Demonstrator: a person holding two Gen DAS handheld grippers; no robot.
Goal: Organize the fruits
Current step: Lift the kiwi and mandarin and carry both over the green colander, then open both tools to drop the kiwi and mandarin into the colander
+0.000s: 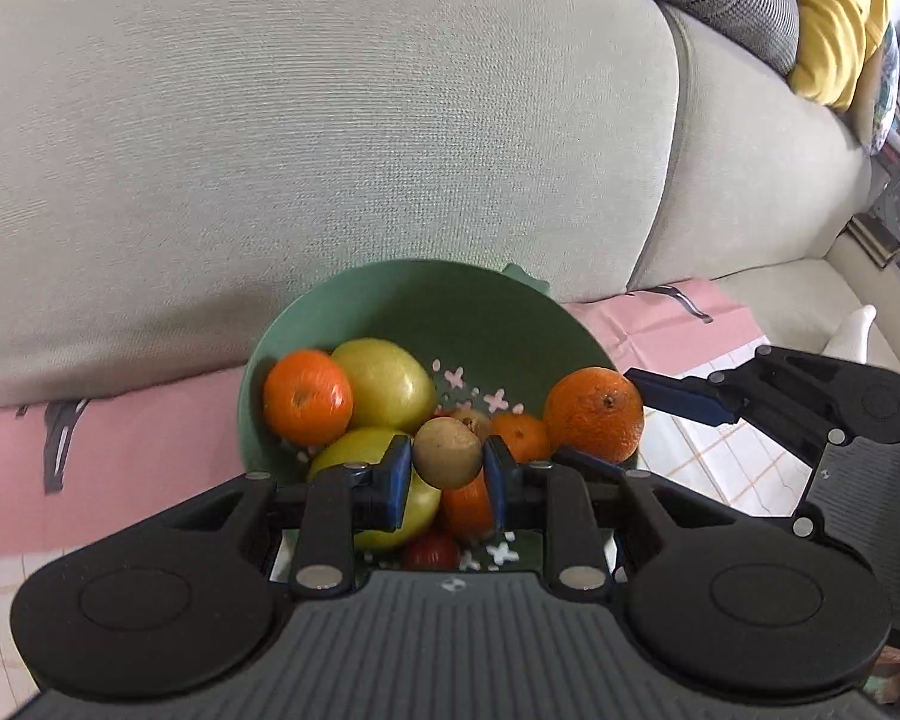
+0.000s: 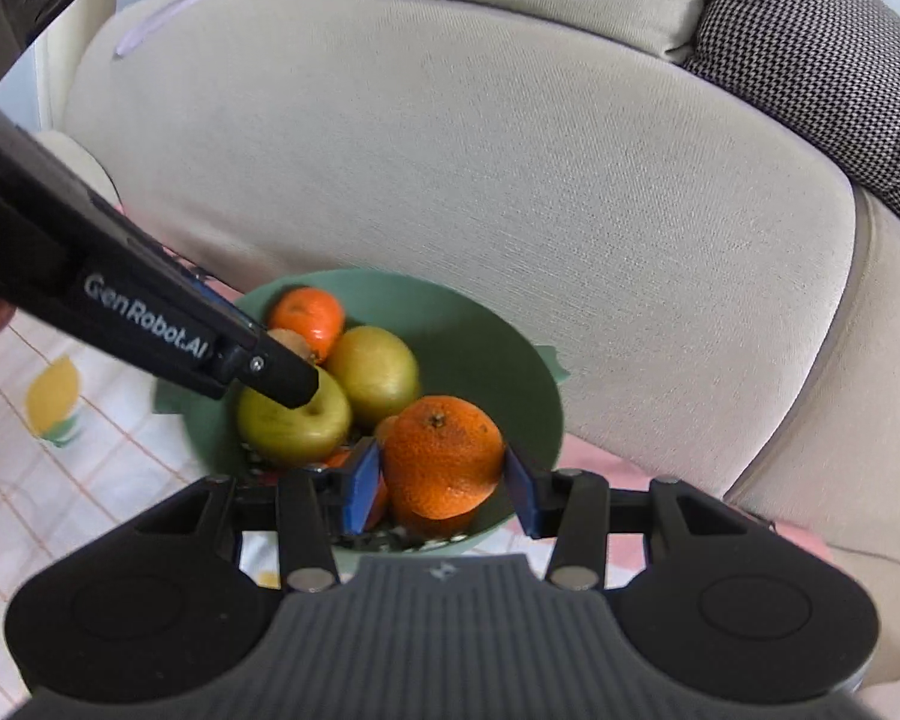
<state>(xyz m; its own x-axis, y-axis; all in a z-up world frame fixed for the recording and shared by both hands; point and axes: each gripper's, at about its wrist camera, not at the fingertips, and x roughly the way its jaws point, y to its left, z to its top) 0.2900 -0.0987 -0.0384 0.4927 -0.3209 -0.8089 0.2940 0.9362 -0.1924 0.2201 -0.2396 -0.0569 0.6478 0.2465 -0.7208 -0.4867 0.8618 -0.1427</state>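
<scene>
Above the round green plastic bowl, in the left wrist view, the left gripper is clenching a small brown fuzzy kiwi between its two blue pads, one pad on each side of the fruit's middle. The kiwi is hanging over the near side of the bowl, above two yellow-green apples, a small orange mandarin by the left rim and a small red fruit near the near rim. I judge the kiwi as light and a little soft, so the grip across its widest part is a good place, and hard pressing could bruise it. At the right rim the right gripper is showing from the side with a big fruit.

Over the near rim of the bowl, in the right wrist view, the right gripper is grasping a large round orange with both pads pressing on its sides. The orange is looking heavier and firm, with rough peel that should not slip easily; holding it at the widest part is sensible. The left gripper is crossing from the left edge over an apple, and its tips are hidden behind its own finger here.
</scene>
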